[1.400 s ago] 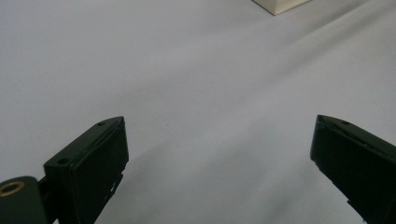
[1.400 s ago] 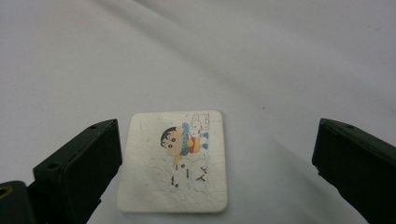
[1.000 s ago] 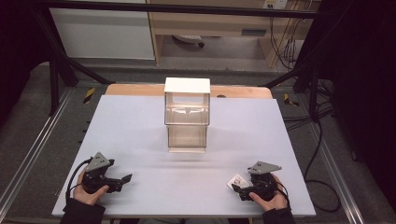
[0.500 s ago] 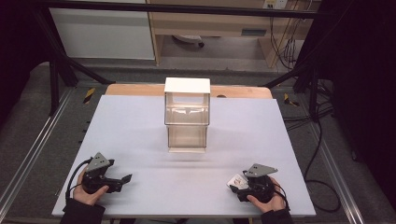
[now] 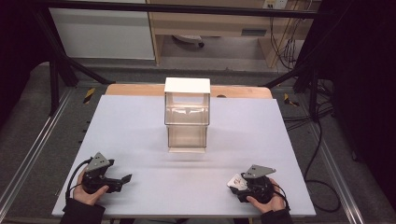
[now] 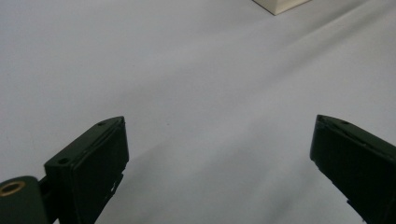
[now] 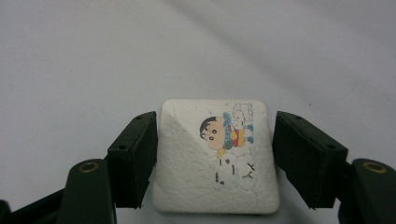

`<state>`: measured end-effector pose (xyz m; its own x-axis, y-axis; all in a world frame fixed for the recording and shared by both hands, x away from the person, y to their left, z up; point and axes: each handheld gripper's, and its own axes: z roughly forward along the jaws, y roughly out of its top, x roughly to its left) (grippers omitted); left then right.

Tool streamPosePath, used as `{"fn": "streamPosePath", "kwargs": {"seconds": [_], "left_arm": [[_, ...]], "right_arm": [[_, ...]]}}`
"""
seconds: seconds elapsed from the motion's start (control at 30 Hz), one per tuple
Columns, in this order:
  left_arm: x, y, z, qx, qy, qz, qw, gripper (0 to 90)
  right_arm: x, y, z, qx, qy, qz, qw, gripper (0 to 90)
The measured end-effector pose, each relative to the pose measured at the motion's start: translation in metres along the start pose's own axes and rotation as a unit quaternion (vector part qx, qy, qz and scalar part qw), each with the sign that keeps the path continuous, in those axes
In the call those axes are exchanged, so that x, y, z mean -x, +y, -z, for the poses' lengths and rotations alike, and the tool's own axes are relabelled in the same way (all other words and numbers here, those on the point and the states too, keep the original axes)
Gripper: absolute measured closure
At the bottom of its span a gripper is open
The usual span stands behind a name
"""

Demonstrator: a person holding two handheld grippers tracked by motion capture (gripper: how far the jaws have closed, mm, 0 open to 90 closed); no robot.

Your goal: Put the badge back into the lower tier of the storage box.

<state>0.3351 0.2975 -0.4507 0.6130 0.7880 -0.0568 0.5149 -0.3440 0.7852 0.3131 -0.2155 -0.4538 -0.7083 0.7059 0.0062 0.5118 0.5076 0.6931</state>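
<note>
A white squarish pad (image 7: 217, 156) between the right tool's (image 7: 215, 154) jaws carried a printed cartoon child with a small white dog. Faded lettering ran beside the figure, too worn to read. No other text was legible.

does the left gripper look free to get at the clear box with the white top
Probably yes: the left gripper has open, empty jaws, and bare white table lies between it and the clear box with the white top.
</note>
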Motion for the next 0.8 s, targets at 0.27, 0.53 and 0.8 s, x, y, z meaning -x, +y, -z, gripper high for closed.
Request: {"fn": "streamPosePath", "kwargs": {"seconds": [0.27, 0.53, 0.8], "left_arm": [[0.0001, 0.0, -0.0001, 0.0, 0.0, -0.001, 1.0, 3.7], [0.0002, 0.0, -0.0003, 0.0, 0.0, -0.001, 1.0, 3.8], [0.0004, 0.0, -0.0004, -0.001, 0.001, -0.001, 1.0, 3.9]], "right_arm": [[0.0002, -0.0002, 0.0, 0.0, 0.0, -0.001, 1.0, 33.1], [0.0017, 0.0001, 0.0004, -0.002, 0.005, -0.004, 1.0, 33.2], [0.0029, 0.0005, 0.0008, -0.001, 0.01, -0.009, 0.9999, 33.3]]}}
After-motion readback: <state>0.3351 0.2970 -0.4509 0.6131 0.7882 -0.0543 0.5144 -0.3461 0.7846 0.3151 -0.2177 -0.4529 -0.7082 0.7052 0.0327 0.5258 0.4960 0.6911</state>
